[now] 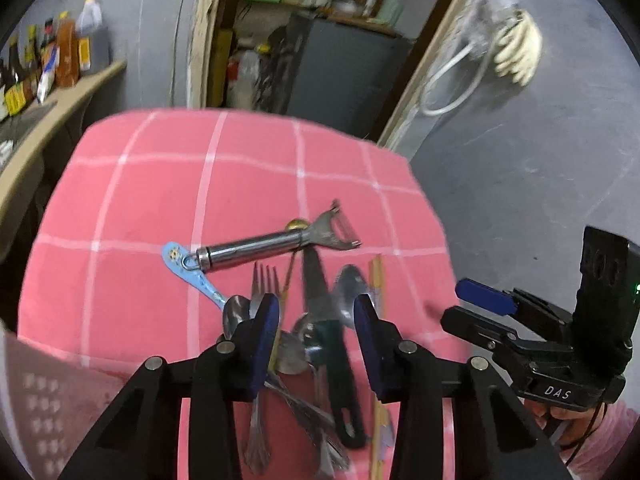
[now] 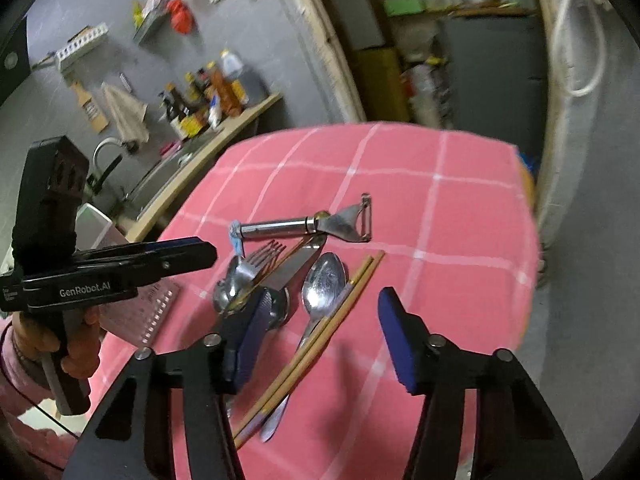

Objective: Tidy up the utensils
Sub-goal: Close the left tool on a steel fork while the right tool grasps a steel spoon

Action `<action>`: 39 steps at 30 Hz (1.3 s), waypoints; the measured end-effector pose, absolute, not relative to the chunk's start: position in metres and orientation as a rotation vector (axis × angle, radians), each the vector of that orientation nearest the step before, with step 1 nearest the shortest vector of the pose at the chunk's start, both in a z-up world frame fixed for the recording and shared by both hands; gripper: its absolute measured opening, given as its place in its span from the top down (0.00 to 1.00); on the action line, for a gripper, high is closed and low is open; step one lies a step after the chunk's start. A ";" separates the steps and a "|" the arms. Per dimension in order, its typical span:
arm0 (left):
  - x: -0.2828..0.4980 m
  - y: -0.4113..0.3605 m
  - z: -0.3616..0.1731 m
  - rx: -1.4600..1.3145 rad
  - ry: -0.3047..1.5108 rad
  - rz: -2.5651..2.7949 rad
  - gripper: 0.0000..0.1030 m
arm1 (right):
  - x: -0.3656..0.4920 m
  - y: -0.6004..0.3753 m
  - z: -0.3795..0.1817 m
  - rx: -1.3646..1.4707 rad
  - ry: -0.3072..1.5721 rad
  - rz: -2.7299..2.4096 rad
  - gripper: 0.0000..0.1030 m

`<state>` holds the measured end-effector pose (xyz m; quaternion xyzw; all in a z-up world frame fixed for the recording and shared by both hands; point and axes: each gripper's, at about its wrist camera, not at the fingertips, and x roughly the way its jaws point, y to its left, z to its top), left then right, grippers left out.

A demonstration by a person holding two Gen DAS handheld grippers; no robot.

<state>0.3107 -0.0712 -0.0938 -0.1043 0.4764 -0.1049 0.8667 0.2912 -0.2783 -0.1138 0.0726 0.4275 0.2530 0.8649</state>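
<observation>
On the pink-checked tabletop (image 1: 140, 184) the utensils (image 1: 312, 320) lie heaped at six o'clock. My left tongs (image 1: 316, 316) and right tongs (image 2: 320, 328) gape empty above them. Closing now, I risk pinching several overlapping pieces and scattering the rest.

peeler (image 1: 276, 246): glossy metal | chopsticks (image 2: 320, 332): wood (matt) | tablecloth (image 1: 160, 200): pink checked cloth

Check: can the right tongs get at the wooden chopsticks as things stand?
Probably yes. The chopsticks lie between the right tongs' open pads, uncovered from above, with bare cloth beside them. One snag: a spoon lies against them and might get pinched too.
</observation>
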 end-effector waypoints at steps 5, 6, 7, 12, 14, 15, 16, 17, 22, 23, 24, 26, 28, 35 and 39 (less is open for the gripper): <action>0.326 -0.068 -0.117 -0.221 1.063 -0.172 0.64 | 0.328 -0.257 -0.143 0.118 0.948 0.616 0.56; 0.329 -0.068 -0.120 -0.218 1.075 -0.161 0.64 | 0.331 -0.255 -0.146 0.112 0.954 0.626 0.56; 0.331 -0.067 -0.123 -0.216 1.084 -0.157 0.64 | 0.336 -0.251 -0.150 0.105 0.962 0.638 0.56; 0.339 -0.062 -0.135 -0.230 1.146 -0.142 0.64 | 0.356 -0.242 -0.162 0.070 1.002 0.700 0.61; 0.344 -0.060 -0.141 -0.259 1.166 -0.144 0.64 | 0.363 -0.235 -0.163 0.049 1.009 0.735 0.63; 0.345 -0.059 -0.142 -0.270 1.167 -0.145 0.64 | 0.365 -0.234 -0.163 0.040 1.012 0.747 0.63; 0.347 -0.059 -0.142 -0.276 1.168 -0.150 0.64 | 0.369 -0.231 -0.164 0.027 1.022 0.761 0.63; 0.348 -0.059 -0.142 -0.279 1.170 -0.154 0.64 | 0.372 -0.229 -0.166 0.017 1.036 0.781 0.63; 0.353 -0.059 -0.144 -0.298 1.180 -0.162 0.70 | 0.375 -0.224 -0.166 -0.030 1.061 0.846 0.63; 0.354 -0.058 -0.145 -0.307 1.188 -0.160 0.77 | 0.375 -0.224 -0.166 -0.030 1.063 0.847 0.64; 0.354 -0.058 -0.147 -0.322 1.196 -0.160 0.82 | 0.374 -0.225 -0.166 -0.022 1.066 0.845 0.66; 0.354 -0.055 -0.151 -0.362 1.205 -0.158 0.86 | 0.373 -0.230 -0.167 0.019 1.075 0.842 0.67; 0.352 -0.053 -0.152 -0.393 1.208 -0.161 0.88 | 0.371 -0.235 -0.168 0.069 1.081 0.829 0.68; 0.351 -0.056 -0.153 -0.438 1.210 -0.162 0.95 | 0.363 -0.239 -0.176 0.138 1.075 0.770 0.82; 0.351 -0.060 -0.153 -0.426 1.206 -0.150 0.95 | 0.365 -0.238 -0.181 0.146 1.093 0.779 0.82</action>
